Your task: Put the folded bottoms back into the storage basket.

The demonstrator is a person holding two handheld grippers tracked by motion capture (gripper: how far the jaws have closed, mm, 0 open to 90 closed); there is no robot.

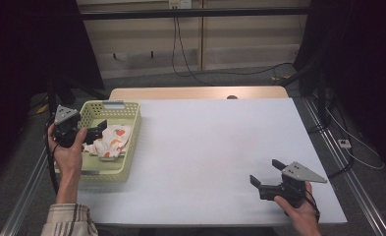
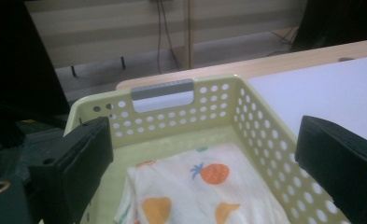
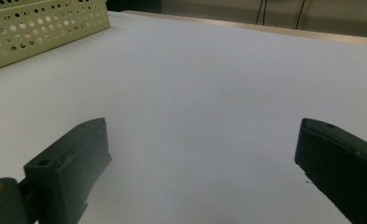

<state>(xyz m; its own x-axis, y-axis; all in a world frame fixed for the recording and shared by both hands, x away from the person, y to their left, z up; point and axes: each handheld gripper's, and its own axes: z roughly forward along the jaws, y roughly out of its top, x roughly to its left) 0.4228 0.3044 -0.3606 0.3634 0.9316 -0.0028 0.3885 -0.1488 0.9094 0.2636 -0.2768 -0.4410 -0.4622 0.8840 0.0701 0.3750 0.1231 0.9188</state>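
I hold L gripper point(image 1: 98, 129) jaws wide, empty, over basket point(image 1: 131, 142) w/ folded fruit-print cloth point(image 1: 113, 141) inside; R gripper point(image 1: 264, 178) wide, empty, well apart from basket; risk: jaw catches perforated basket wall, drags it.

Cloth point(image 1: 111, 140) in basket point(image 1: 131, 129), table's point(image 1: 215, 142) left

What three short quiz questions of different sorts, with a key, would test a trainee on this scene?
1. True or false: the left tool is shut on the cloth.
2. Where does the cloth lie? A) on the bare table B) in the basket C) in the right tool
3. Fill in: the right tool hovers above the white ____.

Key: 1 false, its jaws stand open; 2 B; 3 table.
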